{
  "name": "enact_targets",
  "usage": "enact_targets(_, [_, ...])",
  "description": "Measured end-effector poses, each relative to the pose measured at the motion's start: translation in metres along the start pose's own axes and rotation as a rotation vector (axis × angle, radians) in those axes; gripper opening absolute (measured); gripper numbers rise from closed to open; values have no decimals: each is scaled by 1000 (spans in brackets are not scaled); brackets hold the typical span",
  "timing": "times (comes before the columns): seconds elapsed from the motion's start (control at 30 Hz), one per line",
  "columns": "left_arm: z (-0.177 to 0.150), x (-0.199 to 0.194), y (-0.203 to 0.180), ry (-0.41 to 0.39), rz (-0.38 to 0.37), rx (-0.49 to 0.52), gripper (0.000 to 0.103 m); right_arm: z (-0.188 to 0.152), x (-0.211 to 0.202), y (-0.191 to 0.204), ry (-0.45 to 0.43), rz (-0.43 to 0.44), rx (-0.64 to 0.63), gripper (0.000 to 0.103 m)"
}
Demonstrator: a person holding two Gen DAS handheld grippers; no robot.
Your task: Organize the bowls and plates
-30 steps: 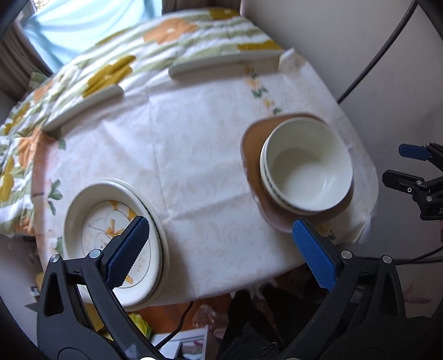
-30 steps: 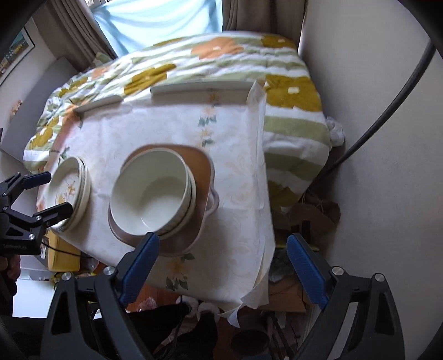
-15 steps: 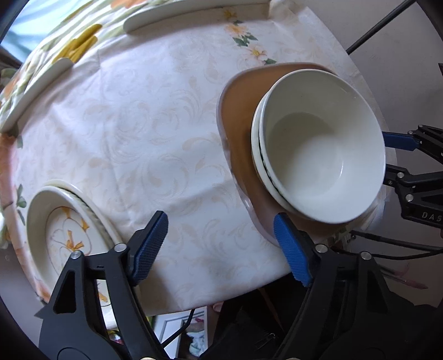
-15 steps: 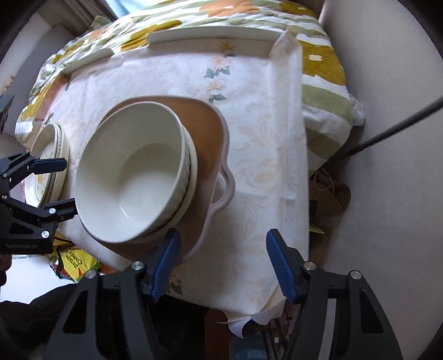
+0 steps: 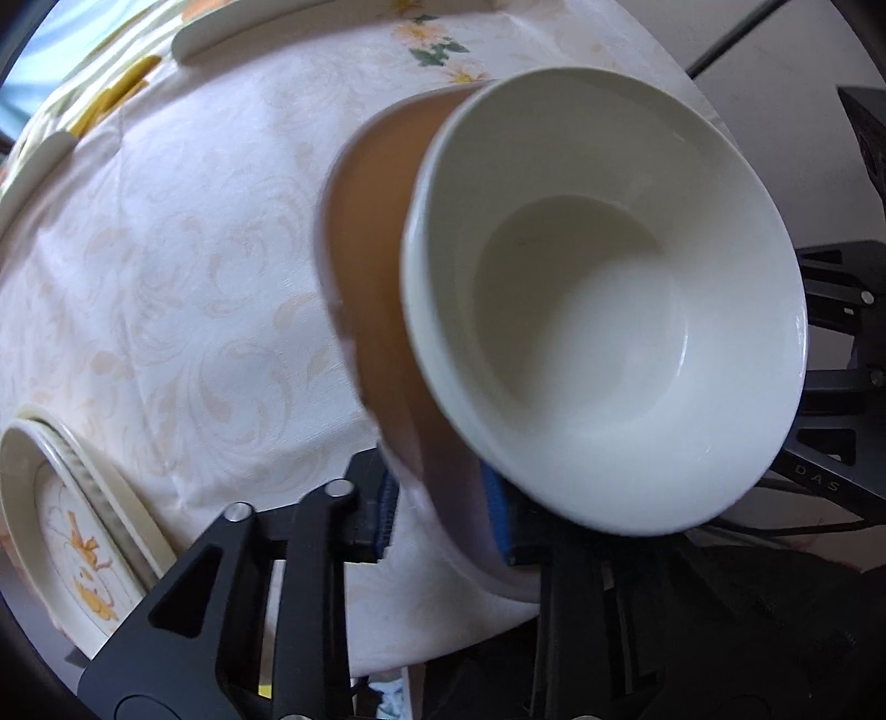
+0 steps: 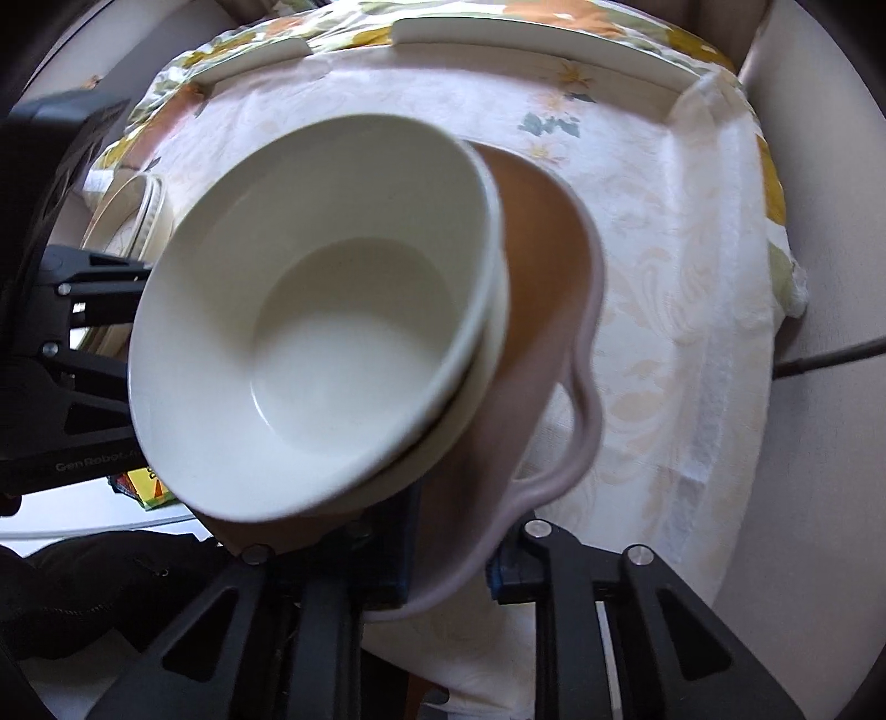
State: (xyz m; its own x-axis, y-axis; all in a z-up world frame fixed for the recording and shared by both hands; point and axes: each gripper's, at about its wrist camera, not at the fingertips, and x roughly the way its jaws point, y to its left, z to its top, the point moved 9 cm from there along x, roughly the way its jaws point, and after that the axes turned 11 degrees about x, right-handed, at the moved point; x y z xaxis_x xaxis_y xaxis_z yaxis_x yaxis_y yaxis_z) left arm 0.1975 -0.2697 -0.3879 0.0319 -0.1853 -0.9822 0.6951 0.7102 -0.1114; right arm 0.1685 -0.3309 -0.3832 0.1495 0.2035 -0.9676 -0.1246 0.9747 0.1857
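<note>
Two stacked white bowls [image 5: 598,310] [image 6: 332,310] sit on a brown tray [image 5: 371,249] [image 6: 542,266] with a pale pink rim and a looped handle [image 6: 581,421]. My left gripper [image 5: 443,520] is closing on the tray's near rim at its left end, and the blue pads press on the rim from both sides. My right gripper [image 6: 451,565] is closing on the near rim beside the handle, pads against it. A stack of flower-patterned plates [image 5: 66,498] [image 6: 133,216] lies at the table's left end.
The table carries a pale floral cloth [image 5: 166,249] with white raised rails [image 6: 526,33] along its far edge and flowered bedding behind. A wall [image 6: 830,498] runs close along the right. A dark cable [image 6: 830,349] crosses there. Clutter lies below the near edge.
Both grippers have come down to the tray's near edge and gone from wide open to closed on its rim. The bowls now fill both views.
</note>
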Motion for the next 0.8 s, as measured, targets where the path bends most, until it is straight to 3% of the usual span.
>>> enact_targets(0.23, [-1, -3, -19, -44, 59, 58, 12, -4, -1, -1, -28, 10, -21, 18])
enact_targets(0.43, [-7, -14, -23, -66, 86, 32, 12, 7, -6, 12, -53, 4, -50, 17])
enact_targets(0.63, [-16, -56, -9, -118, 122, 6, 12, 24, -31, 36, -107, -8, -101, 17])
enact_targets(0.8, [-38, -100, 19, -148, 147, -12, 12, 38, -54, 79, -142, -12, -141, 17])
